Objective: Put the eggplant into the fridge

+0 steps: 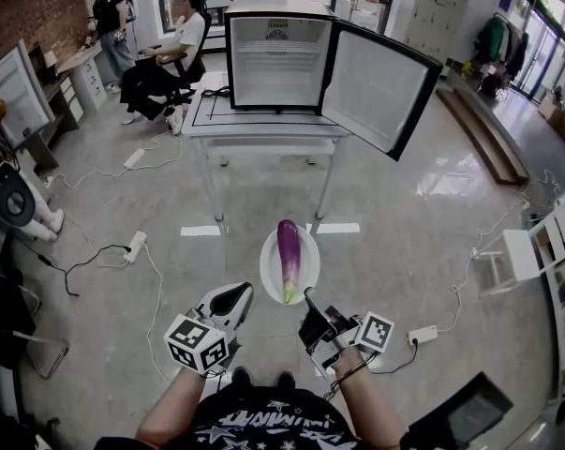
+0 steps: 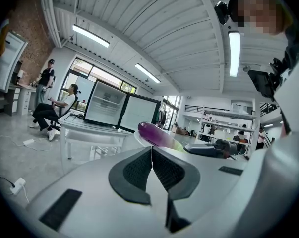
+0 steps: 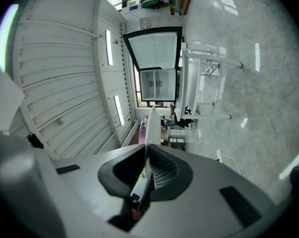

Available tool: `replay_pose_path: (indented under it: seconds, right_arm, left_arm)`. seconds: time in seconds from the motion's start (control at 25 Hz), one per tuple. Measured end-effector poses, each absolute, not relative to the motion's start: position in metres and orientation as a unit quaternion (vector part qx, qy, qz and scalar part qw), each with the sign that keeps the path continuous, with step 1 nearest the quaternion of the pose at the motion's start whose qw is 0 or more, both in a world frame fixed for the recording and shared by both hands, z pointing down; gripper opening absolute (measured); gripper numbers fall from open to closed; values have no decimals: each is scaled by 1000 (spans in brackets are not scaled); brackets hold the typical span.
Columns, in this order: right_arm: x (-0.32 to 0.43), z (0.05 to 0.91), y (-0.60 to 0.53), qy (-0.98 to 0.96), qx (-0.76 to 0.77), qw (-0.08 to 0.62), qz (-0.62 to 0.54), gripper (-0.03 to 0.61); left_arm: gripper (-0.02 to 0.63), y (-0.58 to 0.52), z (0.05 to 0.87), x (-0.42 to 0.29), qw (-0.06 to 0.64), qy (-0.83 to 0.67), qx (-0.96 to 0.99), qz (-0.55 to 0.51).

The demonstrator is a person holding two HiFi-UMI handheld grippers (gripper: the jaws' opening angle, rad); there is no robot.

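Glossy purple eggplant on a round white plate, held above the floor, short of the open fridge.
The eggplant is long and smooth, its near end greenish, probably the stem cap. The right gripper pinches the plate's thin rim. The left gripper has its 2 ribbed black pads pressed together on nothing. The white-lined fridge stands on a white table.

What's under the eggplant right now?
A white plate: the eggplant lies lengthwise on it, and the right gripper is shut on its near rim. The eggplant covers the plate's middle, so anything there can't be seen.
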State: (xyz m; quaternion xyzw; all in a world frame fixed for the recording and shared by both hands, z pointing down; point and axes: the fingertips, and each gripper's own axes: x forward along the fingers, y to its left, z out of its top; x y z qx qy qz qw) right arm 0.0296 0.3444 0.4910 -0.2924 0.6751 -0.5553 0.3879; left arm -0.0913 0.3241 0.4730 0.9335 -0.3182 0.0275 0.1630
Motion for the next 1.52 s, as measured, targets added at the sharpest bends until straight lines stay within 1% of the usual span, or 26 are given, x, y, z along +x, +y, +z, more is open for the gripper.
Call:
replay_pose_path:
  seconds: [0.28, 0.64, 0.96, 1.28, 1.52]
  right_arm:
    - [40, 494, 347, 667, -284, 399, -561, 21]
    - [56, 493, 350, 669, -277, 398, -563, 21]
    - [79, 500, 354, 675, -272, 383, -570, 21]
    - [83, 509, 357, 672, -268, 375, -580, 21]
    - [85, 516, 343, 666, -280, 375, -581, 21]
  left_arm:
    - [11, 327, 473, -83, 161, -322, 933, 29]
    - [11, 329, 475, -69, 164, -331, 929, 33]
    - [11, 338, 476, -52, 159, -348, 923, 32]
    - [11, 349, 490, -62, 170, -375, 911, 37]
    - [11, 327, 494, -65, 172, -376, 910, 31]
